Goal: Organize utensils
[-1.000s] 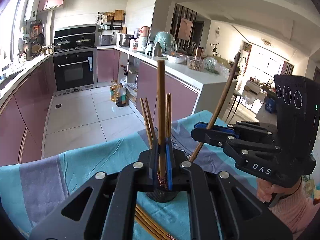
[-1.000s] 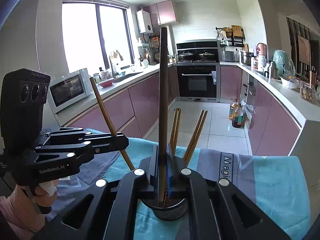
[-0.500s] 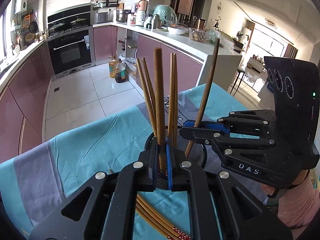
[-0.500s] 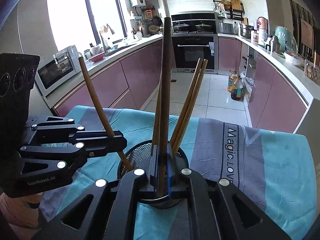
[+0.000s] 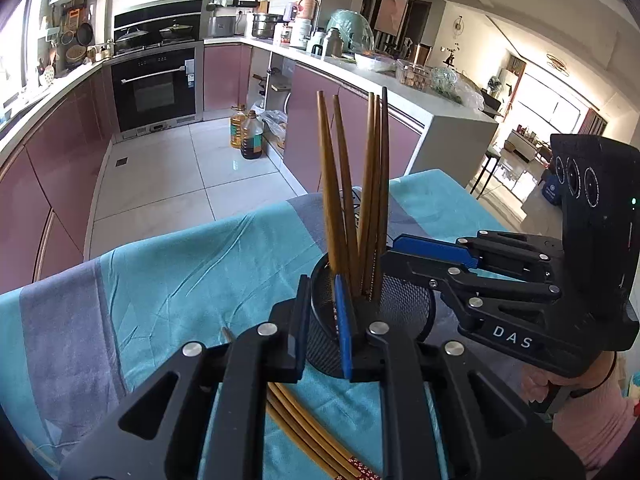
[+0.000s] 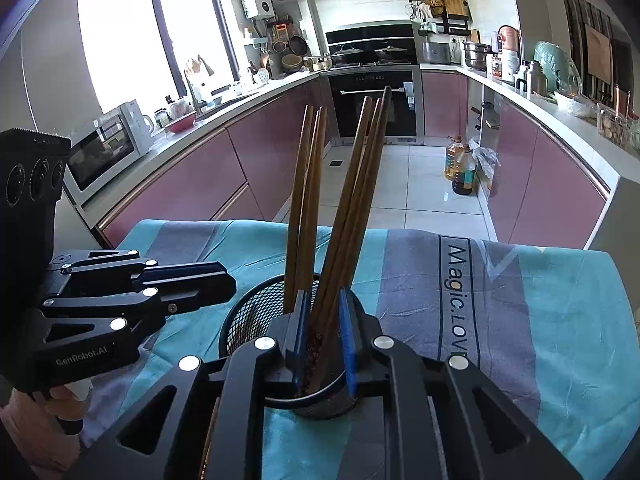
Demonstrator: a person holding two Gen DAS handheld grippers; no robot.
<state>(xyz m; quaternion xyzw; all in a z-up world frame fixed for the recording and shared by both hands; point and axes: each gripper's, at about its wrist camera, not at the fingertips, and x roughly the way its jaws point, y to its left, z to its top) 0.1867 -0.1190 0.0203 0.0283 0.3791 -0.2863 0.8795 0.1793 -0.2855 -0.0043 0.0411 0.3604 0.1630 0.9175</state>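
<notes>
Your left gripper (image 5: 323, 320) jaws parted, mesh holder (image 5: 400, 308) just beyond, your right gripper (image 6: 324, 336) parted too, chopsticks (image 6: 340, 208) seemingly loose between.

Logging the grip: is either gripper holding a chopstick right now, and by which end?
Neither. The left gripper and right gripper are both open; the chopsticks stand loose in the mesh holder.

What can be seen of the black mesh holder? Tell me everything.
The black mesh holder is a round cup of fine wire mesh with a solid rim, standing upright on the teal and grey tablecloth. Several brown chopsticks stand in it, fanned outwards. The open left gripper and open right gripper hang at its rim; loose chopsticks lie beside its base.
</notes>
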